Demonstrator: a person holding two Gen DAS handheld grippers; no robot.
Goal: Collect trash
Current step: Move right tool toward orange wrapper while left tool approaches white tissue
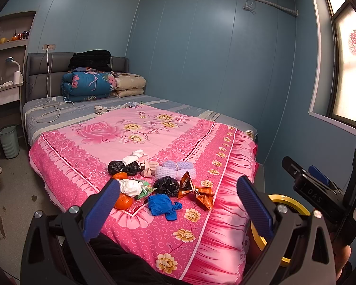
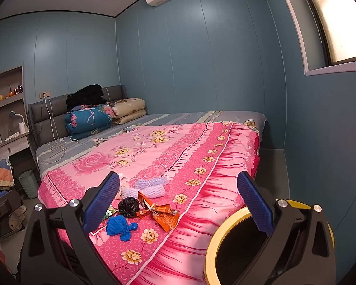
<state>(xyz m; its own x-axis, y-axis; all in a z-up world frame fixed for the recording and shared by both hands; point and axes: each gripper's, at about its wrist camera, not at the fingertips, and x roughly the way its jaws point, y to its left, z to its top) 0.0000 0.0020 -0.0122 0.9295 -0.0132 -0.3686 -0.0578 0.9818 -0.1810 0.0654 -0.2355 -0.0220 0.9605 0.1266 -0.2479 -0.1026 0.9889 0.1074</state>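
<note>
Trash lies on the pink bedspread (image 1: 154, 232) near the foot corner: a blue bag (image 1: 163, 204) (image 2: 119, 226), an orange wrapper (image 1: 197, 191) (image 2: 160, 212), black bags (image 1: 166, 185) (image 2: 128, 206), white crumpled paper (image 1: 130, 187), a green wrapper (image 1: 146, 190) and two oranges (image 1: 123, 201). My left gripper (image 1: 178, 211) is open and empty, just short of the pile. My right gripper (image 2: 178, 211) is open and empty, above the bed's corner; it shows in the left wrist view (image 1: 294, 168). A yellow-rimmed bin (image 2: 227, 235) (image 1: 289, 204) stands by the bed corner.
Purple knitted items (image 1: 175, 168) and a beige cloth (image 1: 149, 168) lie behind the pile. Folded quilts (image 1: 87, 84) and cables sit at the headboard. A green bin (image 1: 9, 140) stands left of the bed. The blue wall and window are to the right.
</note>
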